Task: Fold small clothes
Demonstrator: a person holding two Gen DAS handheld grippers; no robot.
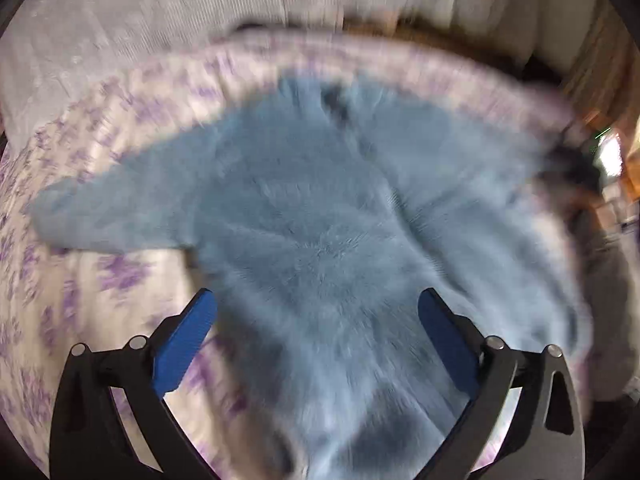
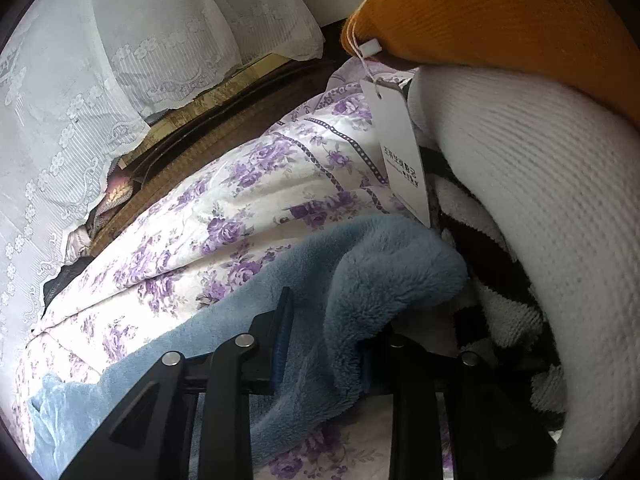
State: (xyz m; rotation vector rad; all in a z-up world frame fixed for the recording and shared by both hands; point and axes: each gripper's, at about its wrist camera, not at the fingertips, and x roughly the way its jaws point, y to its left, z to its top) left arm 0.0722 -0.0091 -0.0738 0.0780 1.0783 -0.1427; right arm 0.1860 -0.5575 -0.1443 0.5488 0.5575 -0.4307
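A fluffy light-blue top lies spread on a bed with a white and purple floral cover. One sleeve points left. My left gripper is open and hovers above the lower body of the top; the view is blurred. In the right wrist view my right gripper is shut on a bunched fold of the blue top, near its sleeve end, lifted a little off the floral cover. The right finger is mostly hidden by the fabric.
To the right of my right gripper lie an orange knit garment with a white paper tag, a white knit garment and a black-and-white striped one. Lace curtains hang behind the bed's far edge.
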